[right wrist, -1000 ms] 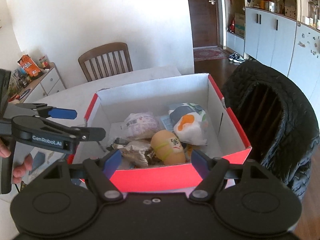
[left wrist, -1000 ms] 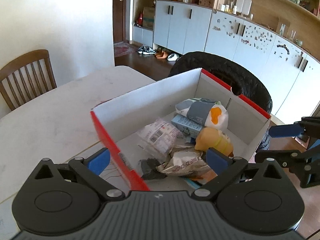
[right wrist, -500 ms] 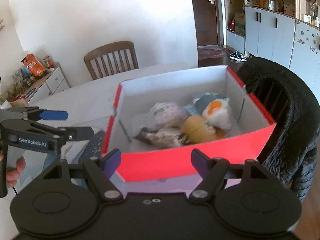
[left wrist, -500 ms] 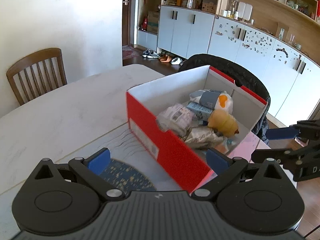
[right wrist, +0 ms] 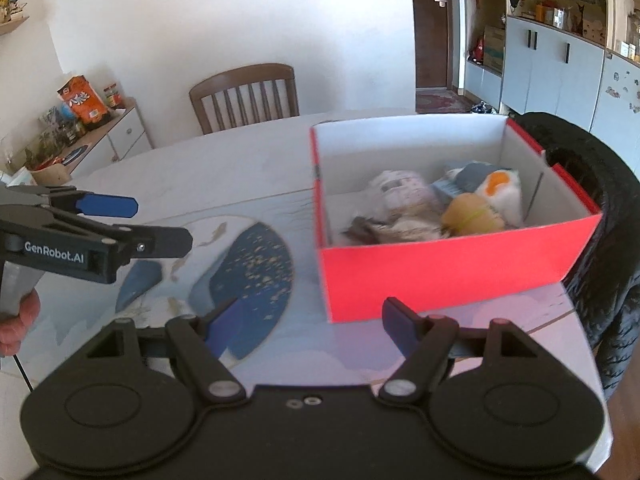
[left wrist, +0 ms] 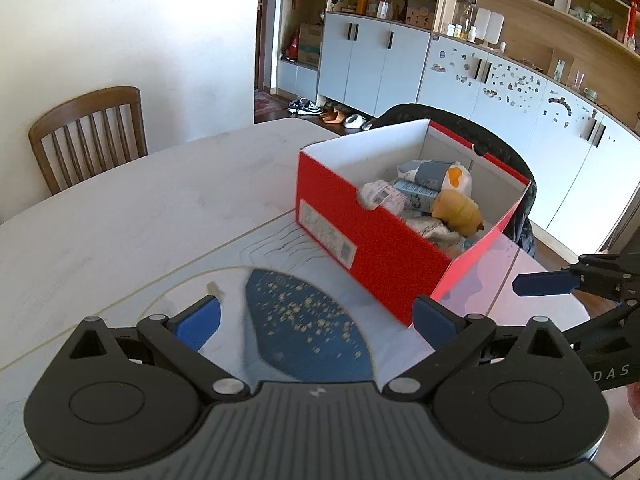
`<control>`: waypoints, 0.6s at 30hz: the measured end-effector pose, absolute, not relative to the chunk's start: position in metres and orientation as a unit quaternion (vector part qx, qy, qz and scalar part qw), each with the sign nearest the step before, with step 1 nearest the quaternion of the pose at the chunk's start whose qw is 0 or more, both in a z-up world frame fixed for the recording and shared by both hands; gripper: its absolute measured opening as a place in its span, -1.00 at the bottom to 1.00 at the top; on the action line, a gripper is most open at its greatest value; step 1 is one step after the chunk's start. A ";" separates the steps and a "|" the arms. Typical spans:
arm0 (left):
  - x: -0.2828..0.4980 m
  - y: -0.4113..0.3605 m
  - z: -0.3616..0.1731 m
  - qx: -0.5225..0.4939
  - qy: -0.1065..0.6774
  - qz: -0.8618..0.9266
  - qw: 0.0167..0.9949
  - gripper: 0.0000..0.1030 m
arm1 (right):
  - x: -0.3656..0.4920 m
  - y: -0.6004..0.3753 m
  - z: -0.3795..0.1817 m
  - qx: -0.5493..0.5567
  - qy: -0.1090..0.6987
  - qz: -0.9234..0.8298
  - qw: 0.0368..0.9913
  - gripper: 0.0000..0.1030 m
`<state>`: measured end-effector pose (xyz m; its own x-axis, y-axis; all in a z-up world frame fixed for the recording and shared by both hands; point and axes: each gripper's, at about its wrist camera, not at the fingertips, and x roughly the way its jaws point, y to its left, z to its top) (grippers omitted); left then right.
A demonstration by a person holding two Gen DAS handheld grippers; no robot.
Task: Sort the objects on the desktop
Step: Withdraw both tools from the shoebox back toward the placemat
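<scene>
A red cardboard box (left wrist: 384, 248) with a white inside stands on the table at its right end; it also shows in the right wrist view (right wrist: 452, 268). In it lie a yellow plush toy (left wrist: 458, 210), a white-and-grey pouch with an orange spot (left wrist: 440, 172), a pale wrapped packet (left wrist: 382, 196), a light blue carton and a crinkled wrapper. My left gripper (left wrist: 316, 322) is open and empty, low over the table mat in front of the box. My right gripper (right wrist: 308, 326) is open and empty, near the box's front wall.
A pale table mat with a dark blue speckled patch (left wrist: 304, 328) lies before the box. A wooden chair (left wrist: 86, 136) stands at the table's far side. A black padded chair back (right wrist: 592, 216) is right behind the box. Cabinets line the far wall.
Both grippers have pulled back from the box and to the left; the box looks smaller and farther right, and the blue mat has come into view. Both stay open.
</scene>
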<state>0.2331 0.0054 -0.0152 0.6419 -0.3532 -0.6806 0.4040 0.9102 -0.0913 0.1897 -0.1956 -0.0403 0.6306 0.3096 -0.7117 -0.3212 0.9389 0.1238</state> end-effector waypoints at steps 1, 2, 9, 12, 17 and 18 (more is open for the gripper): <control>0.230 0.010 -0.016 0.036 0.367 -0.210 0.906 0.99 | 0.188 -0.191 -0.041 -0.009 0.392 0.175 0.903 0.49; 0.228 0.015 -0.017 0.037 0.366 -0.209 0.906 0.99 | 0.187 -0.186 -0.042 -0.011 0.391 0.175 0.903 0.49; 0.213 0.048 -0.031 0.028 0.364 -0.205 0.908 0.99 | 0.184 -0.162 -0.047 -0.027 0.394 0.172 0.903 0.49; 0.210 0.060 -0.042 0.025 0.370 -0.201 0.907 0.99 | 0.184 -0.156 -0.052 -0.033 0.399 0.169 0.901 0.49; 0.199 0.077 -0.059 0.025 0.378 -0.203 0.903 0.99 | 0.185 -0.143 -0.058 -0.041 0.404 0.173 0.897 0.49; 0.196 0.080 -0.062 0.025 0.378 -0.206 0.902 0.99 | 0.185 -0.139 -0.058 -0.043 0.404 0.175 0.897 0.49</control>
<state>0.1962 0.0800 -0.0616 0.6299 -0.3528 -0.6919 0.3912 0.9137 -0.1098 0.1847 -0.1395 -0.0584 0.6117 0.2794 -0.7401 -0.3493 0.9348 0.0641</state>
